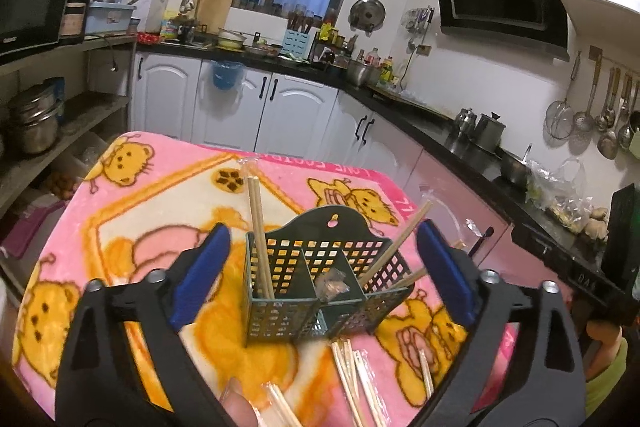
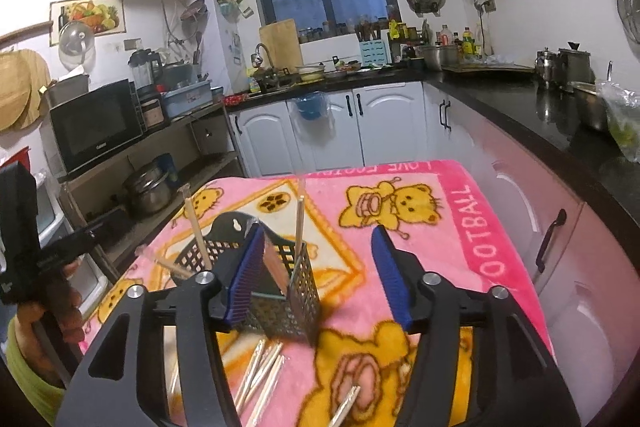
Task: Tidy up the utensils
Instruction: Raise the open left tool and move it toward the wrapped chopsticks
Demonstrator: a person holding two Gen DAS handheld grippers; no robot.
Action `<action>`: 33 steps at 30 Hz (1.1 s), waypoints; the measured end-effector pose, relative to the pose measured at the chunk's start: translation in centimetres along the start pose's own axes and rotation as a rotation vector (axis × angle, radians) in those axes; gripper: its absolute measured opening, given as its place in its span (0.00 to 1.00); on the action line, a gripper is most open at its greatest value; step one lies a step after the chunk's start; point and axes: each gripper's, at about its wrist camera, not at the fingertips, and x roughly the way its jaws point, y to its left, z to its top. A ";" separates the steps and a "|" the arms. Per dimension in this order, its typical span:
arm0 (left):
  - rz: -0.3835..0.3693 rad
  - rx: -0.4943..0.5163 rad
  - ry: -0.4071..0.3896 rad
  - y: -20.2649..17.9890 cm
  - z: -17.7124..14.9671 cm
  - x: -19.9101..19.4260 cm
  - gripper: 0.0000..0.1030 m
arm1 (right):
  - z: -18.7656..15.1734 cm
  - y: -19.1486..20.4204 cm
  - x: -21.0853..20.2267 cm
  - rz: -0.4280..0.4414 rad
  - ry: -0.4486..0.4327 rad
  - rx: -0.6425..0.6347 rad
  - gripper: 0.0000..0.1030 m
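A dark green perforated utensil caddy (image 1: 304,267) (image 2: 288,291) stands on a table covered by a pink cartoon blanket (image 1: 160,207) (image 2: 440,227). Wooden chopsticks (image 1: 258,235) stand in its left compartment, and others (image 1: 400,243) lean out of its right one. Loose wrapped chopsticks (image 1: 352,379) (image 2: 260,367) lie on the blanket in front of it. My left gripper (image 1: 324,275) is open wide, a blue pad on either side of the caddy without touching it. My right gripper (image 2: 318,277) is open around the caddy's near corner, where one chopstick (image 2: 298,227) stands upright.
A black kitchen counter (image 1: 440,119) with pots runs along the right above white cabinets. A shelf rack holds a microwave (image 2: 96,123) and steel pots (image 1: 32,131) on the left. A hand (image 2: 60,307) holds the other gripper at the left edge.
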 end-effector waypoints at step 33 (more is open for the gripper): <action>-0.024 0.045 0.092 -2.4 -6.6 -2.3 0.90 | -6.7 1.7 -2.8 0.014 0.060 -0.047 0.61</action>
